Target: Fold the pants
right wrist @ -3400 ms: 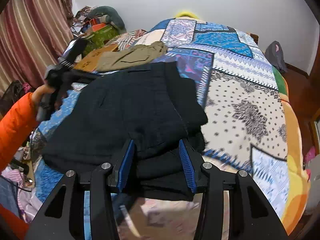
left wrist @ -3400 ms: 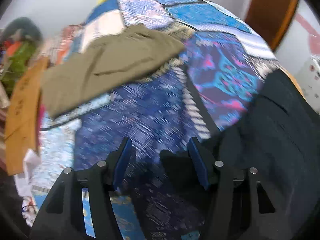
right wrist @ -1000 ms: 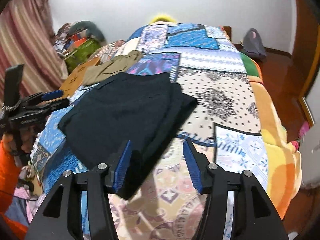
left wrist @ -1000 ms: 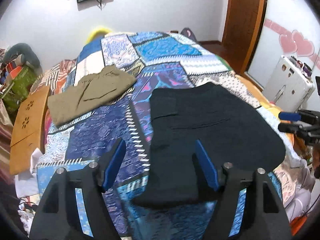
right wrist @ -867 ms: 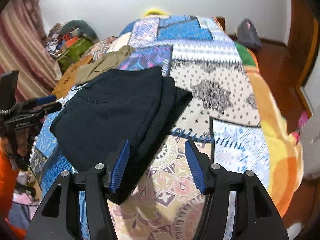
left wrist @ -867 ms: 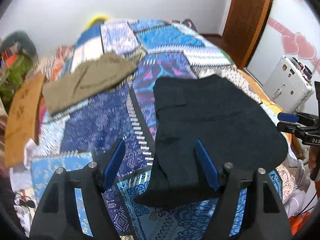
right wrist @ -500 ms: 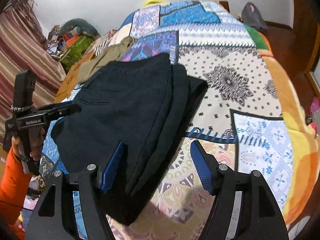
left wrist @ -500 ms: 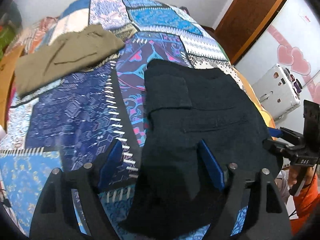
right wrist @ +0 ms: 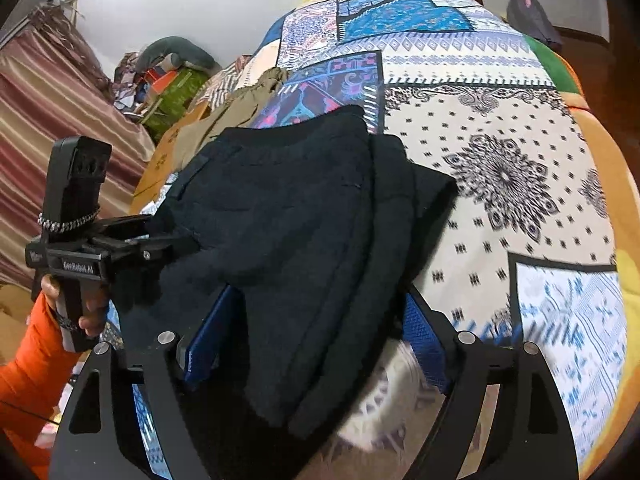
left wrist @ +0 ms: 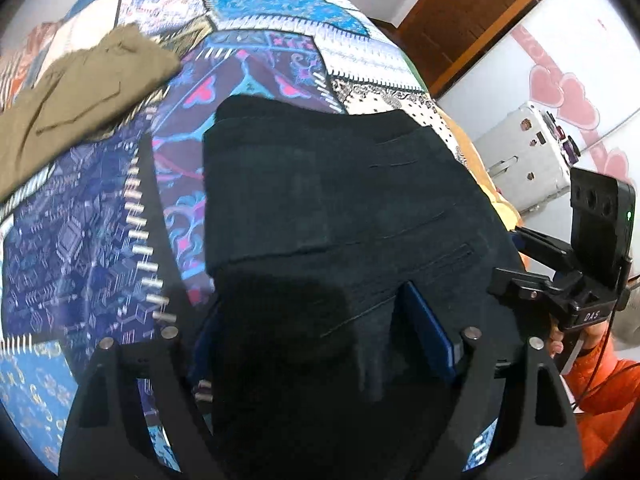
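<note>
Black pants lie folded in layers on the patchwork bedspread; they also show in the right wrist view. My left gripper is open, its jaws wide apart around the near left end of the pants. My right gripper is open, its jaws either side of the near right edge. Each gripper shows in the other's view, the right one and the left one, both at the pants' near edge.
Folded olive pants lie at the far left of the bed. A white appliance and a wooden door are to the right. Striped curtains and a clutter pile are to the left.
Both grippers have dropped from above the bed down to the near edge of the black pants, jaws staying open. The pants have not moved.
</note>
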